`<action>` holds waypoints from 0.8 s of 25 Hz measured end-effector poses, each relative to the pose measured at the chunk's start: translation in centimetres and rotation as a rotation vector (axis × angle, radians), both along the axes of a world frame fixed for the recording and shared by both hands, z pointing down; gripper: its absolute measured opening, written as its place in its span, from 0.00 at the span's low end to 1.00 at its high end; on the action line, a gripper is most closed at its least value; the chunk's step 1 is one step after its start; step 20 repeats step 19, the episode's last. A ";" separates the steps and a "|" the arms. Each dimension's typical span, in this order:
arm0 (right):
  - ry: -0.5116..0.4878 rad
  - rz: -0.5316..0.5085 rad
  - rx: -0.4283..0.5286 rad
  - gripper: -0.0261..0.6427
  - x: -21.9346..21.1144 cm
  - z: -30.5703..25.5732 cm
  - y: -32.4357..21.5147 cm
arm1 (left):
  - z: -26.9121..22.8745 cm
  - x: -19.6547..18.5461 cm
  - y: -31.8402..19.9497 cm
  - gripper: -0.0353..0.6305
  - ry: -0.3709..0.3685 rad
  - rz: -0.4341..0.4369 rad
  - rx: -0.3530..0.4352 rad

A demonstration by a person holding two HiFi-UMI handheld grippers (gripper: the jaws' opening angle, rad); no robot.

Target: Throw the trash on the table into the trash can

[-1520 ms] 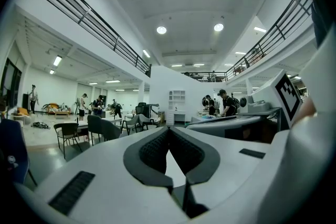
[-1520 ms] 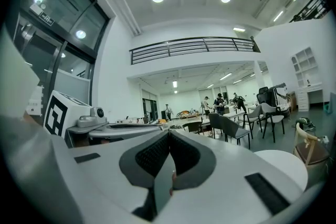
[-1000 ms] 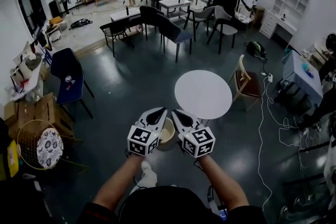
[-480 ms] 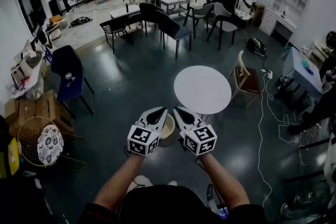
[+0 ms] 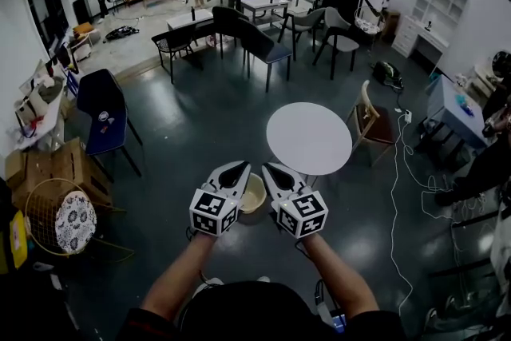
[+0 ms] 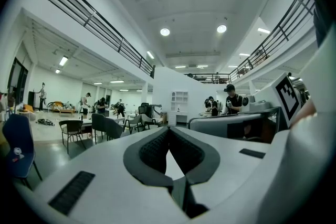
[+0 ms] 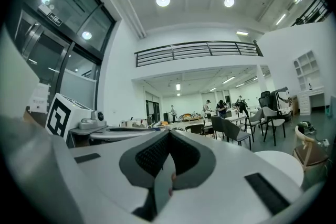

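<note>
My left gripper [image 5: 242, 165] and right gripper [image 5: 267, 167] are held side by side at waist height, pointing level, each with its jaws closed to a point. A beige trash can [image 5: 254, 196] stands on the dark floor just below and between them. Beyond it is a round white table [image 5: 308, 138] whose top shows nothing on it. In the left gripper view the left gripper [image 6: 168, 131] has its tips touching with nothing between them. In the right gripper view the right gripper [image 7: 169, 134] also has its tips together; a thin grey strip shows in the gap below them, and I cannot tell what it is.
A wooden chair [image 5: 375, 124] stands right of the table, and a blue chair [image 5: 102, 112] and cardboard boxes [image 5: 56, 172] are at the left. A wire basket [image 5: 56, 218] sits near left. Cables [image 5: 395, 196] trail across the floor at right. Tables, chairs and people fill the far end.
Both grippers have drifted slightly up and left in the head view as the person steps. Their jaws stay shut, and the round table has shifted a little.
</note>
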State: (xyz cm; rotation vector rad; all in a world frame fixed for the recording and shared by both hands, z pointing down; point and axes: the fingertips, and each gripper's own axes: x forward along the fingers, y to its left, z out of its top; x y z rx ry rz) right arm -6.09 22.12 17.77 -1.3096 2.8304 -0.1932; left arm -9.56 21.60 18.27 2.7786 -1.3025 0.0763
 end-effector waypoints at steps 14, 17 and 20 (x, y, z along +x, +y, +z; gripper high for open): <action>0.000 0.042 0.013 0.07 -1.0 -0.8 1.3 | -0.7 -1.6 1.6 0.08 -0.014 0.033 0.012; 0.001 0.046 0.011 0.07 -0.5 -0.8 1.4 | -0.7 -1.2 1.7 0.08 -0.012 0.036 0.008; 0.002 0.045 0.011 0.07 -0.3 -0.8 1.5 | -0.6 -1.0 1.8 0.08 -0.014 0.039 0.006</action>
